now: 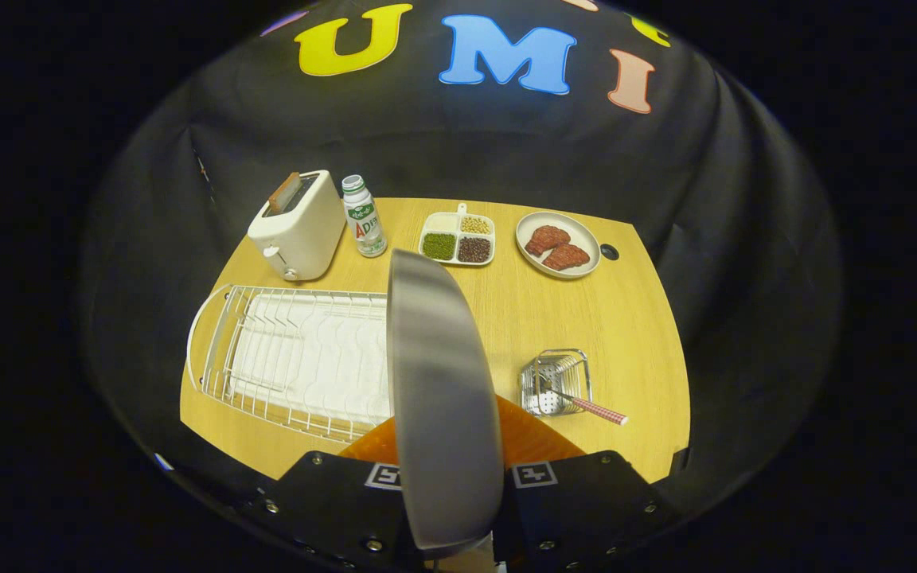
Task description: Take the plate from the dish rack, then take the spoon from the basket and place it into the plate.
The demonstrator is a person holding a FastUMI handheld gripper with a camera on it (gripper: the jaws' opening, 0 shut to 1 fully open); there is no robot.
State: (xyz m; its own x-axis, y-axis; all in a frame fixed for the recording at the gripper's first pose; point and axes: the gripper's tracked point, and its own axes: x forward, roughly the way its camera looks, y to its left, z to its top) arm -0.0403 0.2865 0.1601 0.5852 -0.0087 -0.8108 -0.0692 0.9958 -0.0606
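While clamped edge-on by the tongs (pixel 449 477), the plate (pixel 438 382) looks grey.

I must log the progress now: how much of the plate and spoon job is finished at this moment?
Done: the plate is out of the dish rack, which stands without dishes. In hand: the tongs are shut on the plate, held edge-on above the table. Left: set the plate down, then take the spoon, which lies in the basket, and place it into the plate.
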